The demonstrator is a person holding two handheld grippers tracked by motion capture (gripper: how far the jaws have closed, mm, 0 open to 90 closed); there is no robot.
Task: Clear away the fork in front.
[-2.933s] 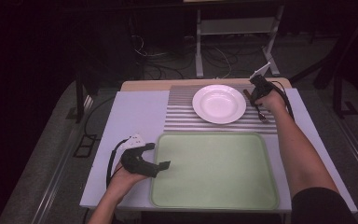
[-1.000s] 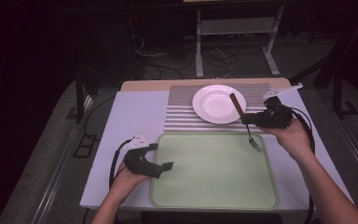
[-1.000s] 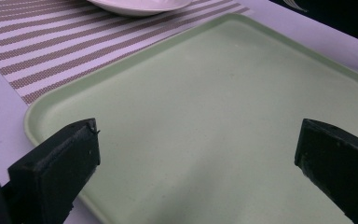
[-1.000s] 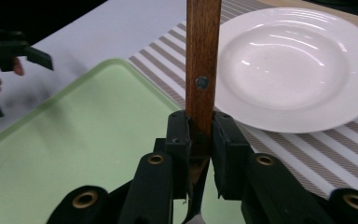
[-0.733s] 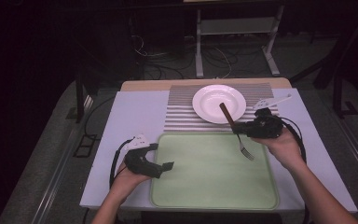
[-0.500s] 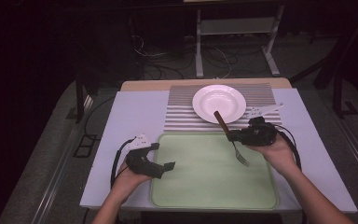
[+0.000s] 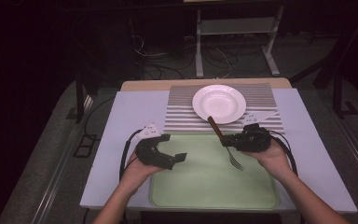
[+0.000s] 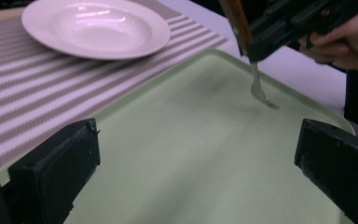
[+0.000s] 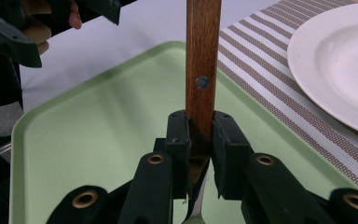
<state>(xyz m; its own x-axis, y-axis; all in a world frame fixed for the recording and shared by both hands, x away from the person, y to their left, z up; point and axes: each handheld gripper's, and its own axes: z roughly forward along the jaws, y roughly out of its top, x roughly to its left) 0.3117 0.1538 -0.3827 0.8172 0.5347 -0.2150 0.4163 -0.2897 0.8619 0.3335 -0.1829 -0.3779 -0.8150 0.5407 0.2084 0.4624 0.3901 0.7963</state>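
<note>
One fork [image 7: 225, 143], clamped in right gripper [image 7: 227, 140], tines over tray's [image 7: 261, 200] open middle.

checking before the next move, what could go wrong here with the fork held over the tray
1. The right tongs pinch the fork low on its wooden handle, so it may pivot or slip.
2. The tines sit at or just above the green tray; pushing lower could jam them or shift the tray.
3. The handle top leans toward the white plate and could knock its rim.
</note>
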